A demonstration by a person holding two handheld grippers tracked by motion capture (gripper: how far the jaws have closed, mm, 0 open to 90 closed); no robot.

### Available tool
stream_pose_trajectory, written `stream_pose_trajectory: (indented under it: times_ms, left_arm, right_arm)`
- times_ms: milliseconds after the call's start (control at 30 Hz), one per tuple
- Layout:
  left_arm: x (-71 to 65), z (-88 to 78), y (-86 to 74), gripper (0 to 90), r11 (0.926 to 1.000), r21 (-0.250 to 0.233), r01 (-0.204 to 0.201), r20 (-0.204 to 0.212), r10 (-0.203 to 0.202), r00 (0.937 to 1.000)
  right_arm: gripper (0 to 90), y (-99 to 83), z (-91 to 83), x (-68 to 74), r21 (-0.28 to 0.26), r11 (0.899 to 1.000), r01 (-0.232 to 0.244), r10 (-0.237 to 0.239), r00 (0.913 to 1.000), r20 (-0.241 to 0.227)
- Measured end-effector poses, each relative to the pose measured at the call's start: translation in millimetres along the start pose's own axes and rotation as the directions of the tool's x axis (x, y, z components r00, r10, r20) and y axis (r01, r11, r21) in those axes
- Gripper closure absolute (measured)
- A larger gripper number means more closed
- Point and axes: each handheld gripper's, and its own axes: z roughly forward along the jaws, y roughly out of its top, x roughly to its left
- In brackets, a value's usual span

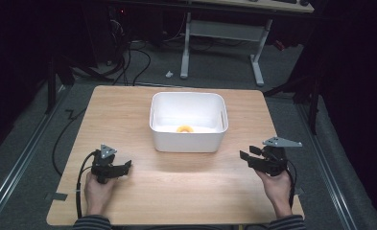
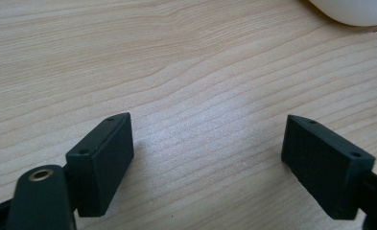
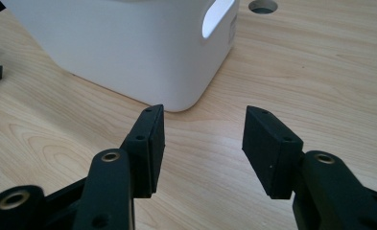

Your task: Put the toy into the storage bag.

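Observation:
A white bin (image 1: 188, 139) stands on the wooden table (image 1: 176, 191), just past its middle. A small orange ring (image 1: 184, 129) lies on the bin's floor near the front wall. My left gripper (image 1: 126, 166) rests low at the front left, pointing right; in the left gripper view its jaws (image 2: 207, 129) stand wide apart over bare wood, with the bin's corner (image 2: 354, 12) at top right. At the front right my right gripper (image 1: 246, 157) points left toward the bin (image 3: 128, 48). It (image 3: 205, 120) is open, with nothing between the jaws.
A round hole (image 3: 263, 5) is cut into the tabletop beyond the bin's handle slot. Behind the table stands a desk on white legs (image 1: 258, 67), with cables (image 1: 138, 62) on the grey floor. The room around is dark.

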Motion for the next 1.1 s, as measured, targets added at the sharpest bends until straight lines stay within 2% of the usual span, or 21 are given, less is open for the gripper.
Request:
stream_pose_trajectory:
  times_ms: [200, 533, 800, 933, 1100]
  left_arm:
    - [-0.7, 0.4, 0.3, 16.7, 0.9999, 0.006, -0.009, 0.002, 0.009, 1.0000]
    - [-1.0, 0.8, 0.4, 14.9, 0.9999, 0.009, -0.014, 0.003, 0.014, 0.9999]
    - [-1.2, 0.8, 0.4, 14.7, 0.9998, 0.010, -0.015, 0.002, 0.015, 0.9999]
    - [-1.3, 0.6, 0.3, 14.7, 0.9998, 0.011, -0.014, 0.002, 0.014, 0.9999]
    - [-1.4, 0.5, 0.2, 14.7, 0.9998, 0.011, -0.014, 0.001, 0.014, 0.9999]
  right_arm:
    - [50.3, -2.6, 14.9, 4.7, 0.025, 1.000, 0.005, -0.005, 1.0000, -0.003]
    - [50.3, -5.2, 29.6, 9.7, 0.041, 0.999, -0.007, 0.008, 0.9999, -0.012]
    - [50.1, -9.7, 39.2, 8.3, 0.061, 0.998, -0.015, 0.015, 0.9999, -0.002]
    - [50.0, -11.4, 40.9, 2.5, 0.043, 0.998, -0.042, 0.042, 0.9991, -0.009]
    - [49.9, -16.3, 47.2, -0.7, 0.058, 0.997, -0.054, 0.054, 0.9985, 0.009]
